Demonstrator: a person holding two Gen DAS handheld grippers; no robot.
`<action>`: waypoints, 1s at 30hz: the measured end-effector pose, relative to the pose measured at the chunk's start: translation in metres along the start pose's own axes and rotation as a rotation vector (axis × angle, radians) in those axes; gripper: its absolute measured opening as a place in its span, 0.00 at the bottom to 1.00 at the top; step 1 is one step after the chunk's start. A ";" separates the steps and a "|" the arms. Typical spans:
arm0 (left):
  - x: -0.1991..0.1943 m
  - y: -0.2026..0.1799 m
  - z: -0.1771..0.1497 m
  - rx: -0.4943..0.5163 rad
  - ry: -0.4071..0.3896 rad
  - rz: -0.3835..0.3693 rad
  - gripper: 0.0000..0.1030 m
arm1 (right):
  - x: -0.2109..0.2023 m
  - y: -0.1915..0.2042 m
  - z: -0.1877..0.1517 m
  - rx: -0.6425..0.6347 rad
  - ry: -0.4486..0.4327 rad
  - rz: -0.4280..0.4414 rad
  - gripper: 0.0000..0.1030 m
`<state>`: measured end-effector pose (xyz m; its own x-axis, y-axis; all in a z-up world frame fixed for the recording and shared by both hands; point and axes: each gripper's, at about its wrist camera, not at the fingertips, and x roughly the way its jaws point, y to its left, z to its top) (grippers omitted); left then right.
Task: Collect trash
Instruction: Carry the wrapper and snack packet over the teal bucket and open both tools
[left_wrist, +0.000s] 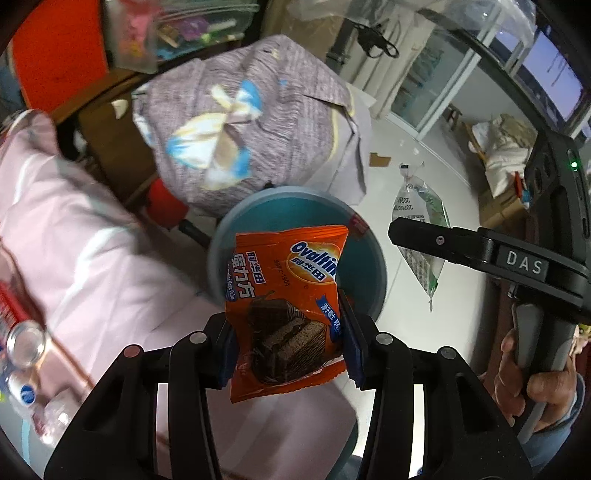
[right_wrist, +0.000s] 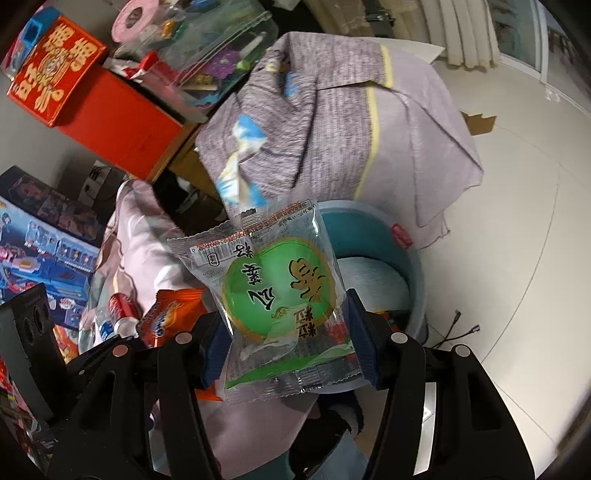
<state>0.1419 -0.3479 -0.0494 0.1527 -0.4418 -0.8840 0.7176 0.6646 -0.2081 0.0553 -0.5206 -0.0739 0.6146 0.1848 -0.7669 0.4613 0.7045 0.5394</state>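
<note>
Pinching an orange Ovaltine wrapper, the left gripper hangs over a blue bin; only the right view shows the right gripper clamping a green-printed clear packet, which hides the bin's near rim.

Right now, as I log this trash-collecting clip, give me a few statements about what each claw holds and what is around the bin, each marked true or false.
1. The left claw grips an orange Ovaltine wrapper. True.
2. The right claw is empty. False: it is clamped on a clear packet with a green label.
3. A blue bin sits on the floor beyond both wrappers. True.
4. The bin is covered with a lid. False: its top is open.
5. A clear plastic bag lies on the white floor beside the bin. True.
</note>
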 end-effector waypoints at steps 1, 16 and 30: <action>0.004 -0.003 0.002 0.005 0.004 -0.007 0.46 | -0.001 -0.004 0.002 0.008 -0.002 -0.008 0.54; 0.023 -0.009 0.008 0.034 0.027 0.005 0.94 | 0.007 -0.012 0.013 0.028 0.019 -0.045 0.54; 0.006 0.018 -0.021 -0.036 0.045 0.001 0.95 | 0.023 0.019 0.010 -0.031 0.059 -0.053 0.73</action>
<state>0.1414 -0.3258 -0.0670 0.1226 -0.4142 -0.9019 0.6927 0.6865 -0.2211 0.0844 -0.5099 -0.0782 0.5503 0.1861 -0.8139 0.4720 0.7348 0.4872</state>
